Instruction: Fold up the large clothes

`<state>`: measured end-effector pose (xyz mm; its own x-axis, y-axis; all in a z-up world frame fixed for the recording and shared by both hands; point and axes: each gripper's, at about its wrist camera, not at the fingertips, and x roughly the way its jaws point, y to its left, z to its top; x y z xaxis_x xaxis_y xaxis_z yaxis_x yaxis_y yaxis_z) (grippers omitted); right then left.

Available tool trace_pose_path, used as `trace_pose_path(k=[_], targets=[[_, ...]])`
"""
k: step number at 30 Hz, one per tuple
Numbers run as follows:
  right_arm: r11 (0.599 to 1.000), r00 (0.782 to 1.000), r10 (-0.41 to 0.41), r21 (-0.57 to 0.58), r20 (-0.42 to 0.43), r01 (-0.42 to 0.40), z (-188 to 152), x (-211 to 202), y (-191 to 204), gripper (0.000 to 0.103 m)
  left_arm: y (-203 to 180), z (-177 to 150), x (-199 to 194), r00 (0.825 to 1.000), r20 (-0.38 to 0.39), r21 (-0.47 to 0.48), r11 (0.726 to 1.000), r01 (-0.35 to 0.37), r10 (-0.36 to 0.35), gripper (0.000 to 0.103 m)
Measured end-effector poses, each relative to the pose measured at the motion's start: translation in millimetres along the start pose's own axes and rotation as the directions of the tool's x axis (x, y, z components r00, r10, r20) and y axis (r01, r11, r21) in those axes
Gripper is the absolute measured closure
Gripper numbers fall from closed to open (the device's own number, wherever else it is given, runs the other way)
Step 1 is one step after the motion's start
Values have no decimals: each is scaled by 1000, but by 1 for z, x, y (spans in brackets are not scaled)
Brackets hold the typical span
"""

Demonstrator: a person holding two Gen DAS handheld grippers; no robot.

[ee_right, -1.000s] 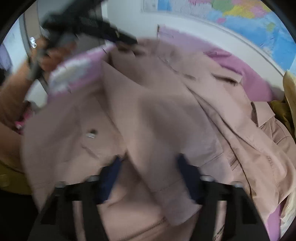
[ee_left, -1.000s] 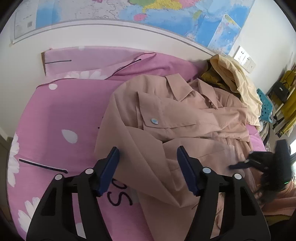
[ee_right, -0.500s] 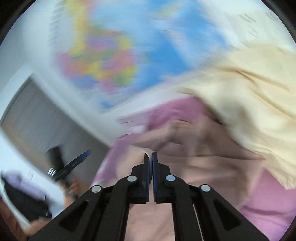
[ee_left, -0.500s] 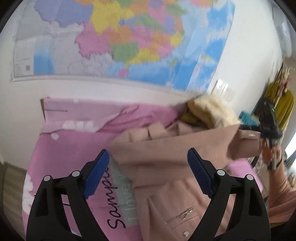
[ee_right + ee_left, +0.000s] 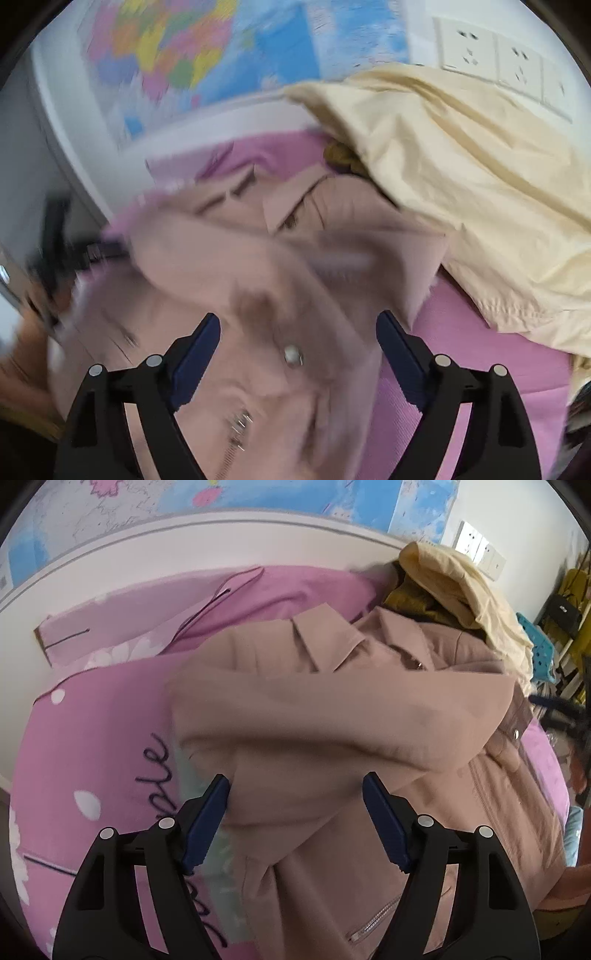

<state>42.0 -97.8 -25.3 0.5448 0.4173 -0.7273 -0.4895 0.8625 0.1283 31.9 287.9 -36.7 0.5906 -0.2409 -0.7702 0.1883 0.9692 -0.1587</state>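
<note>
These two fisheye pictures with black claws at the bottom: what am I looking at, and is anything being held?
No robot here: a person holds a two-finger gripper in each hand, each with a camera looking along its fingers. One view shows the left gripper, the other the right gripper. Below both lies a dusty-pink jacket on a pink bedspread, with a cream garment piled behind. The left jaws are closing around a fold without yet pinching it; the right jaws are opening over the jacket. Neither is gripping anything.

wall map (image 5: 110,528), pink bedsheet (image 5: 92,738), wall sockets (image 5: 495,55)
</note>
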Motion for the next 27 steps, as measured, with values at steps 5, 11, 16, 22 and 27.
trace_pose_path(k=[5,11,16,22,27], targets=[[997,996,53,67,-74,-48,-16,31,-19,56,-10,6,5,1000,4,23,1000,-21,21,35],[958,975,223,179,18,-223,-6,8,-31,91,-10,11,11,998,-2,21,998,-58,58,55],[860,934,308,368,178,-354,16,-18,-71,92,-4,18,9,998,8,-14,998,-60,60,58],[865,977,201,456,73,-212,12,19,-95,91,-4,19,18,996,-8,-16,996,-93,93,58],[888,988,157,436,10,-145,-1,39,-90,80,3,12,26,992,-41,-25,992,-123,122,57]])
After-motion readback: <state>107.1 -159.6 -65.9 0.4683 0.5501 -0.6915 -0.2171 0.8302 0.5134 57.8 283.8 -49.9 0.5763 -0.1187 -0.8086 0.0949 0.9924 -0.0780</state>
